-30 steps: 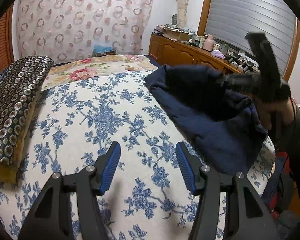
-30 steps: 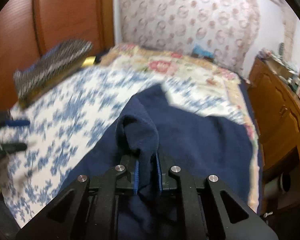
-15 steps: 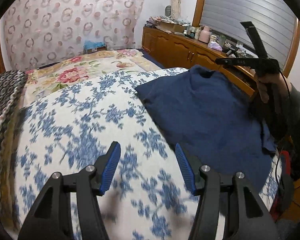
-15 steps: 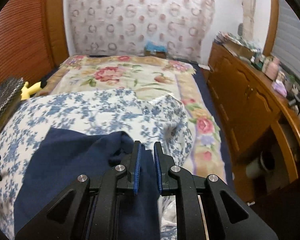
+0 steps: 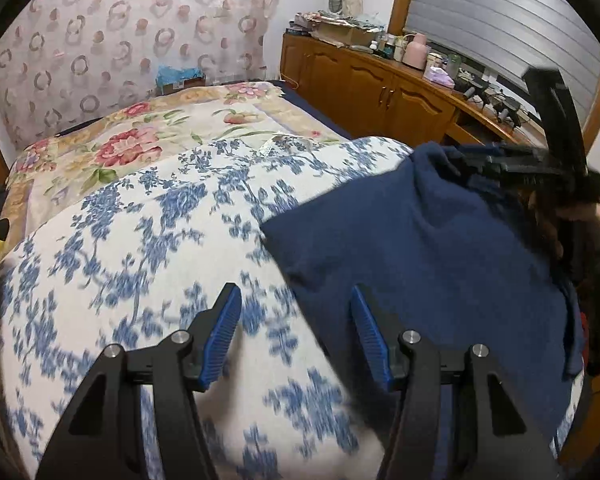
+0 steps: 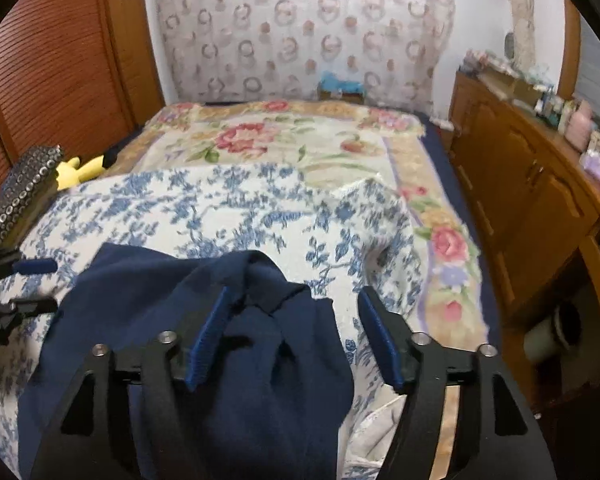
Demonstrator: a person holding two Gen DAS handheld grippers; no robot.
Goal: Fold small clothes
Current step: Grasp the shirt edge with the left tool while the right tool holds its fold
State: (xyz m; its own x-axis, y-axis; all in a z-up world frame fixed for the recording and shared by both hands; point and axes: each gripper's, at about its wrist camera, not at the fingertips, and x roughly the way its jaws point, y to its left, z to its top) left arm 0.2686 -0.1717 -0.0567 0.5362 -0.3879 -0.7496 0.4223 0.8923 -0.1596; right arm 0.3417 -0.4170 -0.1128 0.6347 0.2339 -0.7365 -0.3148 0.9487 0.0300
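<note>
While your right gripper (image 6: 292,312) hangs over the bunched edge of the dark navy knit garment (image 6: 180,320), its jaws are opening; cloth lies between them, unpinched. Your left gripper (image 5: 296,316) stands half open and empty, just beside the garment's near corner on the blue-flowered white bedspread (image 5: 140,240).

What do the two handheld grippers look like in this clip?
Both the left gripper and the right gripper have matte black angular bodies with triangular cut-outs, silver round bolt heads, and ribbed blue pads on the fingers.
</note>
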